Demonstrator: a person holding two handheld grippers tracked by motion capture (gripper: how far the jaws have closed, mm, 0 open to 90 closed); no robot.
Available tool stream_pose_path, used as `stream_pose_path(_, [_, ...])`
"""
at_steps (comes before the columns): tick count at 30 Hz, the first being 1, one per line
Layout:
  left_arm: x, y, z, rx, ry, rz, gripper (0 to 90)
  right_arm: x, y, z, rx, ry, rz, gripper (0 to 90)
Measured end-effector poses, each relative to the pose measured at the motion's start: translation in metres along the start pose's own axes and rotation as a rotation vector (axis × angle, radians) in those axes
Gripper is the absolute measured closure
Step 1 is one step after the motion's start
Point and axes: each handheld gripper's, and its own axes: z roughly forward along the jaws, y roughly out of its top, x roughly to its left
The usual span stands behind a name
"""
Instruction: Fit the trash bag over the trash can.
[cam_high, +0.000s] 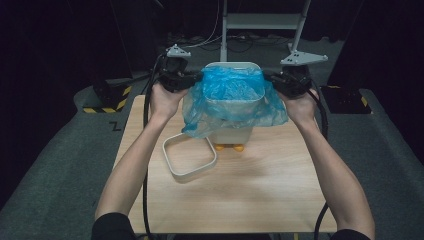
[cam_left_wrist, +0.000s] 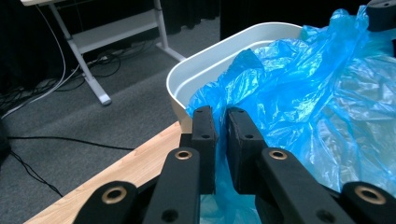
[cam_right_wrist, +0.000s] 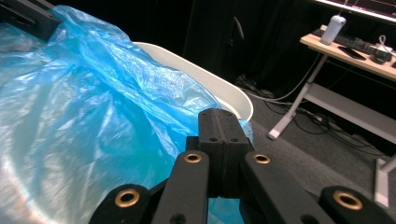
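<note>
Two hands hold a claw each, one on either side of a small white waste bin (cam_high: 231, 131) that stands at the far middle of a pale wooden desk (cam_high: 260, 190). A thin blue plastic bin liner (cam_high: 235, 97) is draped into the bin's mouth and spills over its rim, hanging lowest on the near side.

At about 10 o'clock from the bin, the left claw (cam_high: 192, 79) grips the liner's edge. In the left gripper view its two black jaws stand almost together, with a slim gap and a fold of blue film (cam_left_wrist: 219, 140) caught between them. At about 2 o'clock from the bin, the right claw (cam_high: 272, 79) is clamped on the opposite edge. In the right gripper view its jaws are pressed flat together, and the liner (cam_right_wrist: 93, 121) bunches out from under them.

The two grips sit at opposite sides, most likely so the liner can be stretched wide and pulled down over the rim.

Both forearms reach forward from the bottom edge of the high view, spread in a V, wrists level, with the claws pointing inward toward each other across the bin.

A white, rounded-square ring (cam_high: 190, 155), probably the bin's clamping collar, lies flat on the desk at 7 o'clock from the bin, touching or just beside its base. It appears set aside until the liner is seated.
</note>
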Motion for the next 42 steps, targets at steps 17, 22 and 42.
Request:
stream_pose_path(17, [0.004, -0.004, -0.002, -0.114, -0.004, -0.009, 86.4, -0.008, 0.004, 0.016, 0.016, -0.07, 0.026, 90.0])
stream_pose_path(22, [0.01, -0.004, 0.011, -0.085, -0.01, -0.043, 88.6, -0.009, 0.003, 0.021, 0.023, -0.087, 0.026, 90.0])
stream_pose_path(42, [0.04, 0.002, 0.051, -0.046, -0.011, -0.17, 89.8, -0.028, 0.003, 0.053, 0.028, -0.128, 0.067, 90.0])
